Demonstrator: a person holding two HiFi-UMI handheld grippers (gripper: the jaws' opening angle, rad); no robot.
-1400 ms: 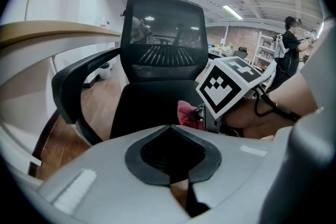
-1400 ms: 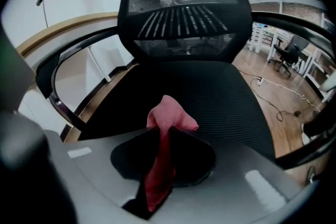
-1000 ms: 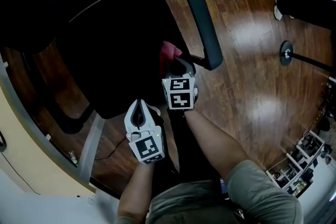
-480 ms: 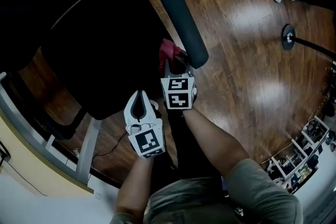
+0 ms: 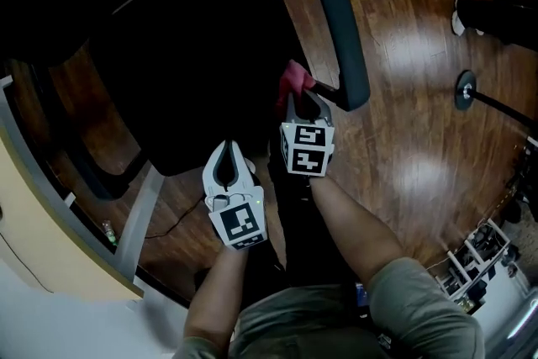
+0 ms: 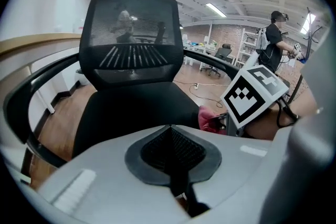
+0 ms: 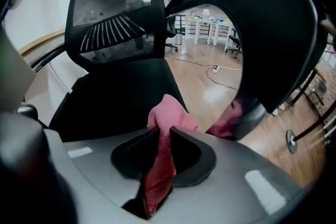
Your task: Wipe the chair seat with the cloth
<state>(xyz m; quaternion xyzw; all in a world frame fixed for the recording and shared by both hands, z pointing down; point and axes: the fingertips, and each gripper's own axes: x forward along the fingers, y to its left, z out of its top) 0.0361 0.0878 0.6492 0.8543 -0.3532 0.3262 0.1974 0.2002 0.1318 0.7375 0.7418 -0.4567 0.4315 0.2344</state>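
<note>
**Grip.** The right hand-held gripper (image 7: 160,136) is clamped on the pink cloth (image 7: 167,113), and a fold stands out past the jaw tips. The left hand-held gripper (image 6: 170,136) is closed on nothing, at lower centre of the head view, near the front edge of the seat.

**Location.** The cloth is at centre frame in the head view, at the right edge of the black chair seat (image 5: 193,71), just beside the armrest (image 5: 340,21). Contact with the seat cannot be confirmed.

**Progress.** In my judgement the wiping is only at the seat's edge. The broad seat surface toward the upper left is probably left to do, but no wipe marks show either way.

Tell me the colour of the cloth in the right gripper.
Pink cloth, clearest in the right gripper view.
</note>
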